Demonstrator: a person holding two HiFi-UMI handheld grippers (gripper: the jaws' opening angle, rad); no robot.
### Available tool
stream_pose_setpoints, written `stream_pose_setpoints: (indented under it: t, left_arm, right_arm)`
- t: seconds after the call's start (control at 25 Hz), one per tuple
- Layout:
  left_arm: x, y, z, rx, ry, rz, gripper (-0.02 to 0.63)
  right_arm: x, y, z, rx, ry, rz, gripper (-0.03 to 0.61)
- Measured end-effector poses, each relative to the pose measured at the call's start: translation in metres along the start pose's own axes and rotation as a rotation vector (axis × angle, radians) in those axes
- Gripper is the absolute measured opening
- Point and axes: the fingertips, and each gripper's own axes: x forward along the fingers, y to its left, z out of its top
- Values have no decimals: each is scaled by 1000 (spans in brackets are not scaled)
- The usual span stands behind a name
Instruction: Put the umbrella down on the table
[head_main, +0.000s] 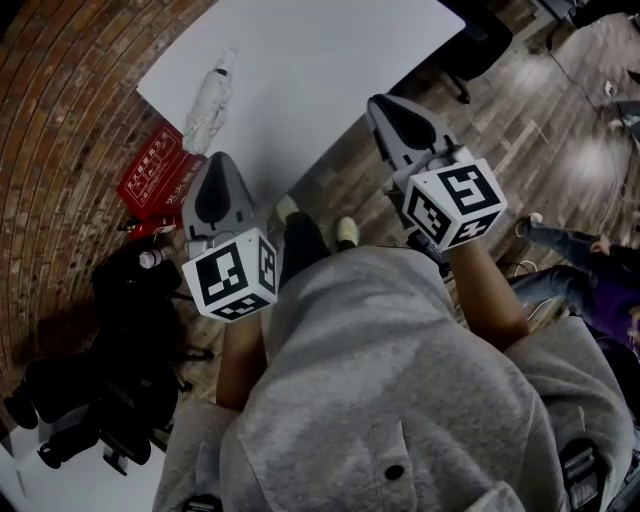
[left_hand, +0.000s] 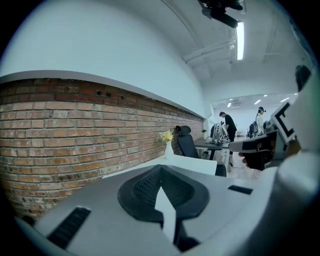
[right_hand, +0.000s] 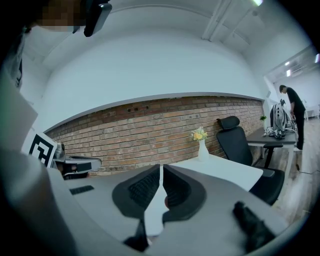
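Got the white umbrella (head_main: 209, 103) lying flat on the table (head_main: 330, 60), over by its brick-wall edge. Seeing left gripper (head_main: 217, 163) and right gripper (head_main: 381, 103) both pinched closed on nothing, clear of it. Can't read the white print on the red box (head_main: 150, 168).

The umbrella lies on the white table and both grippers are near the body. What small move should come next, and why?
Probably none toward the umbrella: it already lies on the table, apart from both grippers. The left gripper and the right gripper are shut and empty, so I would just ease them back and rest.
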Motion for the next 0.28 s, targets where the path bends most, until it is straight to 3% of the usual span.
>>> stream_pose_setpoints:
  t: [0.28]
  left_arm:
    - [4,5,1,-24,19,4,14]
  right_arm:
    - [7,-3,6,-7,11,4,35]
